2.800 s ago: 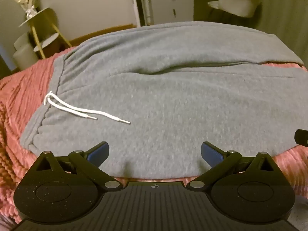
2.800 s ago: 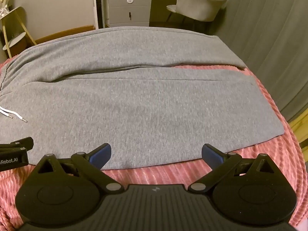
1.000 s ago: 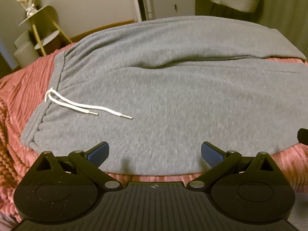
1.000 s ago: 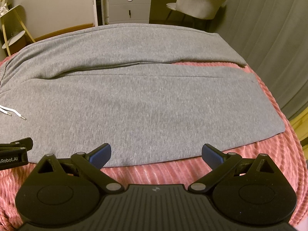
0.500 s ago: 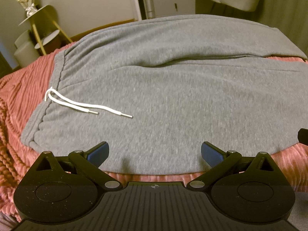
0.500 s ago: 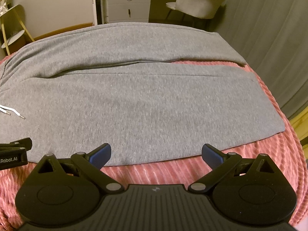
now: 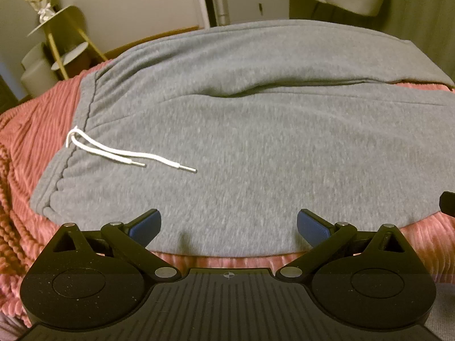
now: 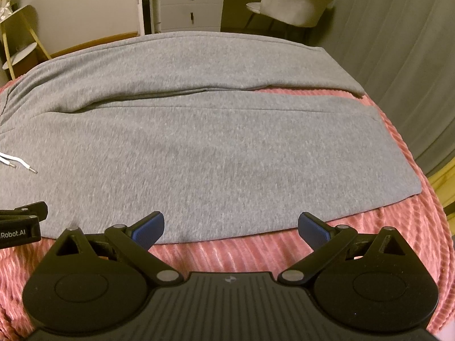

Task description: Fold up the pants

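Observation:
Grey sweatpants [image 7: 256,142] [image 8: 213,147] lie spread flat on a pink ribbed bedspread [image 7: 37,130] [image 8: 241,253], waistband to the left, both legs running right. A white drawstring [image 7: 119,153] [image 8: 17,164] rests on the fabric near the waistband. My left gripper [image 7: 227,226] is open, its blue pads just above the near hem edge by the hip. My right gripper [image 8: 231,228] is open too, hovering at the near edge of the closer leg. Nothing sits between either pair of fingers. The left gripper's body [image 8: 20,224] shows at the right wrist view's left border.
Beyond the bed stand a grey drawer cabinet [image 8: 190,8], a pale upholstered chair [image 8: 295,2] and a gold tiered side stand [image 7: 59,45]. Grey curtains [image 8: 412,56] hang to the right. The bed's right edge drops off near the leg cuffs [image 8: 398,147].
Both views have shifted only slightly; the pants sit a little higher in frame than 2.8 s ago. Neither gripper's opening has changed and the cloth has not moved.

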Motion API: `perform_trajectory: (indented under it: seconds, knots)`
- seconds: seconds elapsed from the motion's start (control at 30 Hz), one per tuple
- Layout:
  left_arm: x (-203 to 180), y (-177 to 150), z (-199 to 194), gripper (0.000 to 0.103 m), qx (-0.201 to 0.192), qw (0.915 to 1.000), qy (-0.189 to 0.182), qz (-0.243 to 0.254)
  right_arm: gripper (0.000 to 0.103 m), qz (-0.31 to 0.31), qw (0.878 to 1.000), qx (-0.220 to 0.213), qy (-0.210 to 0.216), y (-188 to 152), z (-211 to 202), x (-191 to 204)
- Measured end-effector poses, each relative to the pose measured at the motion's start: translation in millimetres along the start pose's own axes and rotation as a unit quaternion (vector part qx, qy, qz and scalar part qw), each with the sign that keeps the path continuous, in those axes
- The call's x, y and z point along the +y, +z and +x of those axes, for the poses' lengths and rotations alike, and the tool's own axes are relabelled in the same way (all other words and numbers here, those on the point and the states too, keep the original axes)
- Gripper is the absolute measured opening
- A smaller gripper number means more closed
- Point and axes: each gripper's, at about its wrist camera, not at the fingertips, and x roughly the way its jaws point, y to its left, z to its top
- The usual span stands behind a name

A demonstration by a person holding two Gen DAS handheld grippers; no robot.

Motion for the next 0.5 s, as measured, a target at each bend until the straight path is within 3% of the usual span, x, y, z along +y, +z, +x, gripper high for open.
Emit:
perform_trajectory:
  seconds: [0.5]
  knots:
    - [-0.2, -0.2, 0.3, 0.103, 0.002, 1.0, 0.0, 0.001, 0.1, -0.003, 1.0, 0.0, -0.001, -1.1, 0.0, 3.1]
